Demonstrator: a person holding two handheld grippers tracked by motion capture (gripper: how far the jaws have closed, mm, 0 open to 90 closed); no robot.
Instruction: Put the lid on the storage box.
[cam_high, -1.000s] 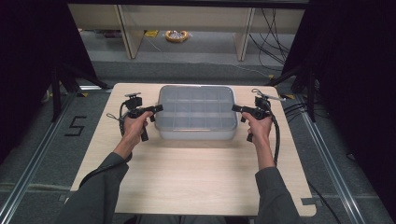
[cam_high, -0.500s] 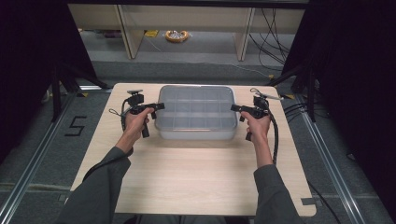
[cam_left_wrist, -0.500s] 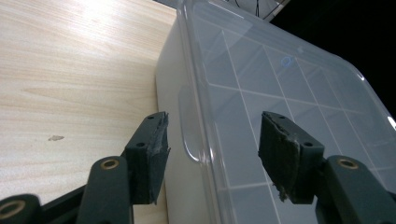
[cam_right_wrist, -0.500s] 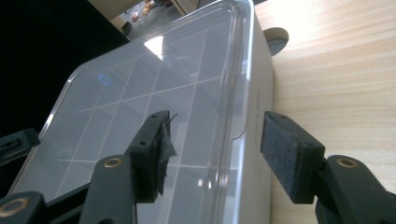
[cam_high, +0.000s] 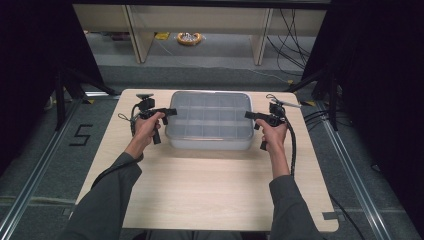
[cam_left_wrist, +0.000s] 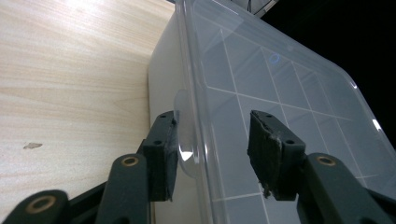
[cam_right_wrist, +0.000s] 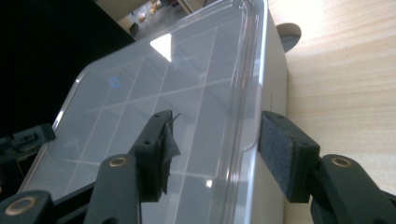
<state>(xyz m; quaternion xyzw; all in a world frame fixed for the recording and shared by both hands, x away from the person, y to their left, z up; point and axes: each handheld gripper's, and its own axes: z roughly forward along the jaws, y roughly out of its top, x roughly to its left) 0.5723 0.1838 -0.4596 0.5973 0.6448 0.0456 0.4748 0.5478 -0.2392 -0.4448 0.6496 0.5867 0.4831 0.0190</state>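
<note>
A clear plastic compartment box (cam_high: 210, 120) with its lid on stands at the far middle of the wooden table (cam_high: 200, 190). My left gripper (cam_high: 172, 111) is at the box's left end. In the left gripper view the lid's rim and a small clear tab (cam_left_wrist: 184, 140) lie between its jaws (cam_left_wrist: 212, 149). One pad is against the tab and the other hovers over the lid (cam_left_wrist: 261, 84). These jaws have just been closing. My right gripper (cam_high: 248, 115) is at the right end, its jaws (cam_right_wrist: 215, 149) open astride the lid's rim (cam_right_wrist: 250, 93).
Cables trail from both grippers, the right one along the forearm (cam_high: 291, 145). The near half of the table is bare wood. Past the far edge are shelf legs (cam_high: 260, 45) and a yellow object (cam_high: 189, 38) on the floor. A "5" mark (cam_high: 80, 135) is on the floor at left.
</note>
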